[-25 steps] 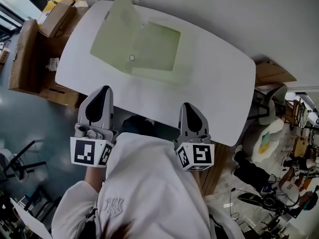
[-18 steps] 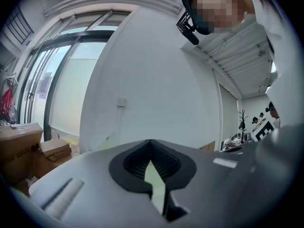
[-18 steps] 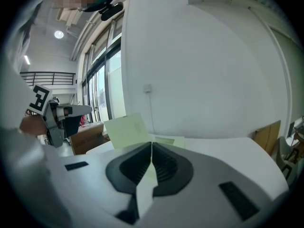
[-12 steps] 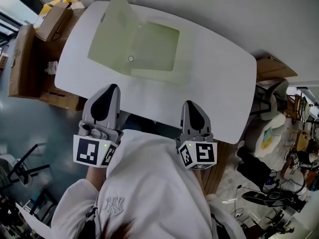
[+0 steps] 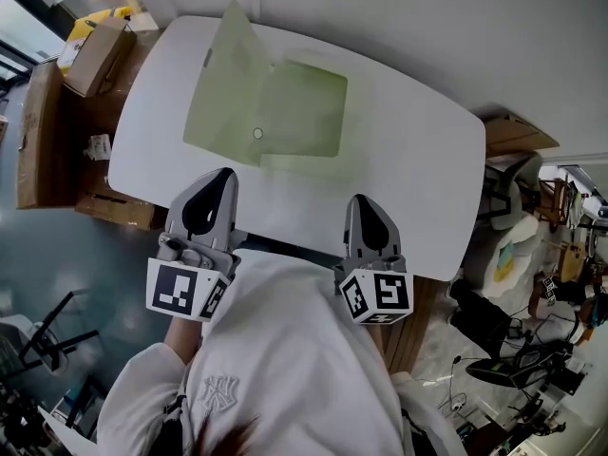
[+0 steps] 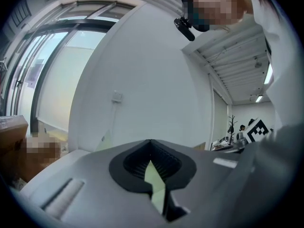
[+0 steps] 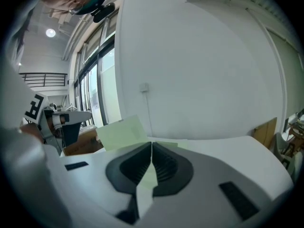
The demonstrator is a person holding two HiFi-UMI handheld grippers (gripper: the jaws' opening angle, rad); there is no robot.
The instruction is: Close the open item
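Two clenched, empty grippers hover at the near edge of the worktop (image 5: 418,174); the open green folder (image 5: 302,112) lies ahead, its raised cover (image 5: 220,79) nearer the left gripper (image 5: 222,173) than the right gripper (image 5: 359,200).

White sweatshirt (image 5: 285,369) hid most of both arms behind the left gripper (image 5: 218,177) and right gripper (image 5: 360,202); the raised flap of the green folder (image 5: 285,112) screened part of the table (image 5: 427,179) at its far edge; in the left gripper view that gripper's own body blocked all but a sliver of the folder; cardboard boxes (image 5: 43,122) ran off the head view's left edge; floor clutter (image 5: 532,350) at right was too small to identify.
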